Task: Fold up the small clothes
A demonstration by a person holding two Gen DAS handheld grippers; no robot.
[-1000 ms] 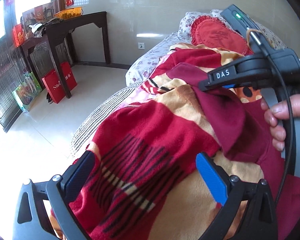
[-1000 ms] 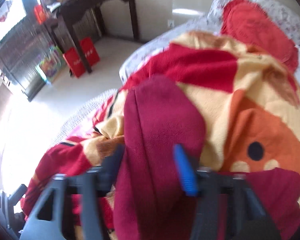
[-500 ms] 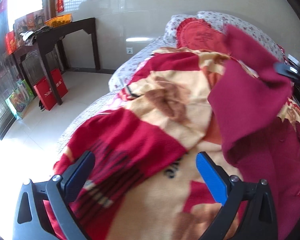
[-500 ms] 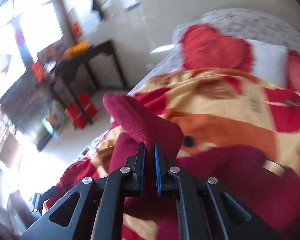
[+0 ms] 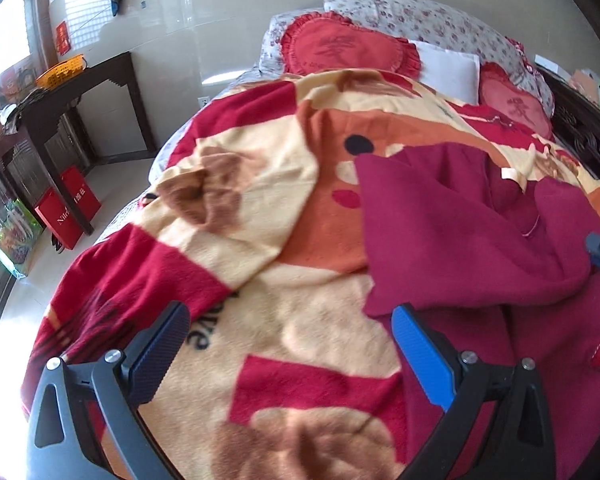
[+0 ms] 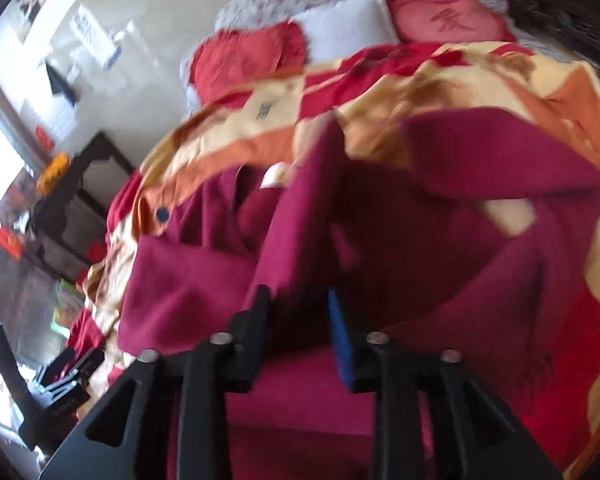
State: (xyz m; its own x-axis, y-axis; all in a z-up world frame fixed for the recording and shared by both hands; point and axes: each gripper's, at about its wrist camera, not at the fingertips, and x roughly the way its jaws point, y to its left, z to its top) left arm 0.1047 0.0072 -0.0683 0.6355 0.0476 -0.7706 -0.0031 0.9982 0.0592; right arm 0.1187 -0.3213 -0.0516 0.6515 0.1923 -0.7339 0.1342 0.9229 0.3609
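Right hand-held gripper (image 6: pixel 298 316) just opening, maroon garment (image 6: pixel 380 248) between.

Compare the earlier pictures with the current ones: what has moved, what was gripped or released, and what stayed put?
The right tool carried the maroon garment's flap rightward across its body; its jaws have just been opening, cloth still between them. The left tool stays open and empty; the blanket stays spread.
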